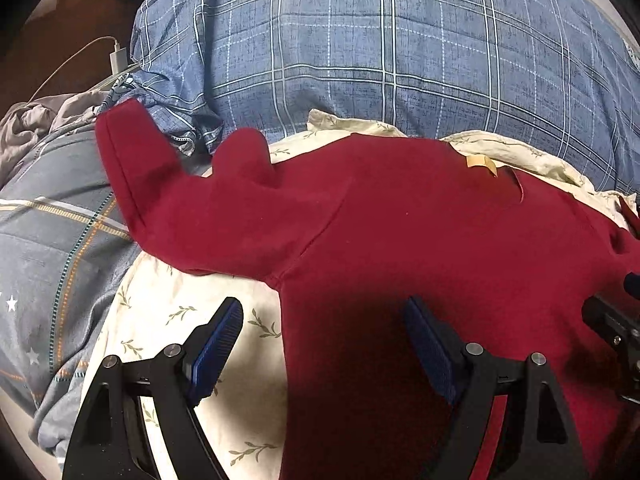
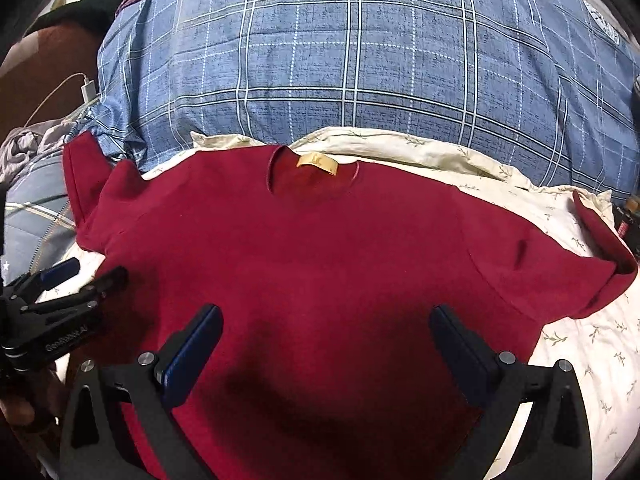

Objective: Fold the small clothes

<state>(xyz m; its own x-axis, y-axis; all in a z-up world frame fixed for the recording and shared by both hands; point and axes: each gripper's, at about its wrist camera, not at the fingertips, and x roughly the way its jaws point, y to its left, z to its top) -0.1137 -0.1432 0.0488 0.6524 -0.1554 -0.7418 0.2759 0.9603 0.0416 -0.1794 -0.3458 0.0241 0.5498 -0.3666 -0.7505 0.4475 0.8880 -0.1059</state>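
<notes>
A dark red T-shirt lies spread flat, collar and tan neck label away from me, on a cream leaf-print cloth. It also shows in the left wrist view, its left sleeve rumpled and reaching onto the bedding. My left gripper is open and empty above the shirt's left side edge; it shows in the right wrist view too. My right gripper is open and empty above the shirt's lower middle. Its tip shows at the left wrist view's right edge.
A big blue plaid pillow lies just behind the shirt. Grey-blue bedding and crumpled grey cloth lie to the left. A white charger with cable sits at the far left.
</notes>
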